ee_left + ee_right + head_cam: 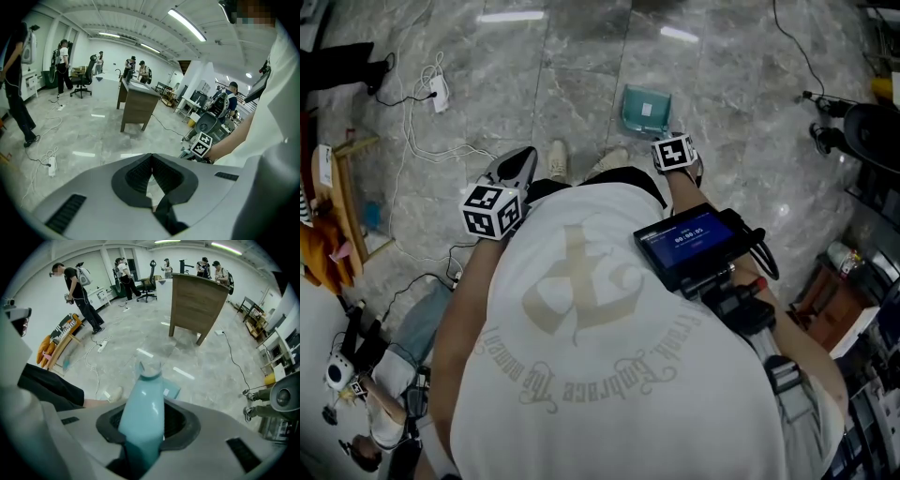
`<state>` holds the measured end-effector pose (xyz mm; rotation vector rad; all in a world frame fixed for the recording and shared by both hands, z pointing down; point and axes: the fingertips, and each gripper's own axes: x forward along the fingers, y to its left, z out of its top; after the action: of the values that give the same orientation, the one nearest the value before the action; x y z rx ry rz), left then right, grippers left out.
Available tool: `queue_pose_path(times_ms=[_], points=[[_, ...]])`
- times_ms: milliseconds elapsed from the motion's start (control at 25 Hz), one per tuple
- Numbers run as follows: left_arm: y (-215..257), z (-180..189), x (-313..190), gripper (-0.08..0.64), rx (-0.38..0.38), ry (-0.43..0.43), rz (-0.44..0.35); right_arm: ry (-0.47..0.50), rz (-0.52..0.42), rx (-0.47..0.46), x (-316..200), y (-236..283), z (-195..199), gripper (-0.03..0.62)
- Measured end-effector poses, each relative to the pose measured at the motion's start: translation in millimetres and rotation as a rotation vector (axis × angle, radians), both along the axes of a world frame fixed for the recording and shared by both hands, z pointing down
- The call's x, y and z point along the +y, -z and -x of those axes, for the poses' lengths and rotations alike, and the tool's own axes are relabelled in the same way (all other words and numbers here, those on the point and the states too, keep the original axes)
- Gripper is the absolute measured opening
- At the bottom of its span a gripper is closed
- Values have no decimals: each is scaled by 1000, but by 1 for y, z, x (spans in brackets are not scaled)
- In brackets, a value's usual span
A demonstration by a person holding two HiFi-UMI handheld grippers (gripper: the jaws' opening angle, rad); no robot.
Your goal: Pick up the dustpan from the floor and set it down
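Note:
A teal dustpan (645, 110) lies on the grey stone floor just ahead of the person's feet. In the head view my right gripper (673, 150) reaches down to its near end, the marker cube hiding the jaws. The right gripper view shows the dustpan's teal handle (143, 404) running up between the jaws, both pads pressed against it; the pan (170, 391) rests on the floor beyond. My left gripper (517, 167) hangs at the person's left side above the floor. Its jaws (151, 157) meet at the tips with nothing between them.
White cables and a power strip (439, 92) trail over the floor at the left. A wooden rack (347, 202) stands at the left edge, and dark equipment (862, 131) at the right. A wooden desk (199, 301) and several people stand further off.

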<state>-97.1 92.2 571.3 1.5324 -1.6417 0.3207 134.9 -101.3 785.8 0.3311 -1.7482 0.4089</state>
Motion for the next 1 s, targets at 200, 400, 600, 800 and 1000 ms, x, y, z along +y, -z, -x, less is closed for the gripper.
queue_pose_path(times_ms=[200, 400, 600, 800, 1000], points=[[-3, 6, -14, 12, 9, -40, -8, -26, -46, 22, -11, 1, -11, 89], [-8, 4, -35, 12, 17, -112, -17, 49, -49, 28, -14, 2, -22, 83], [-17, 8, -64, 12, 38, -194, -30, 61, -65, 19, -8, 6, -24, 81], [-12, -18, -86, 12, 42, -292, -50, 33, -76, -19, -1, 22, -41, 80], [-5, -56, -95, 12, 35, -331, -56, -11, -84, -72, 4, 44, -73, 80]])
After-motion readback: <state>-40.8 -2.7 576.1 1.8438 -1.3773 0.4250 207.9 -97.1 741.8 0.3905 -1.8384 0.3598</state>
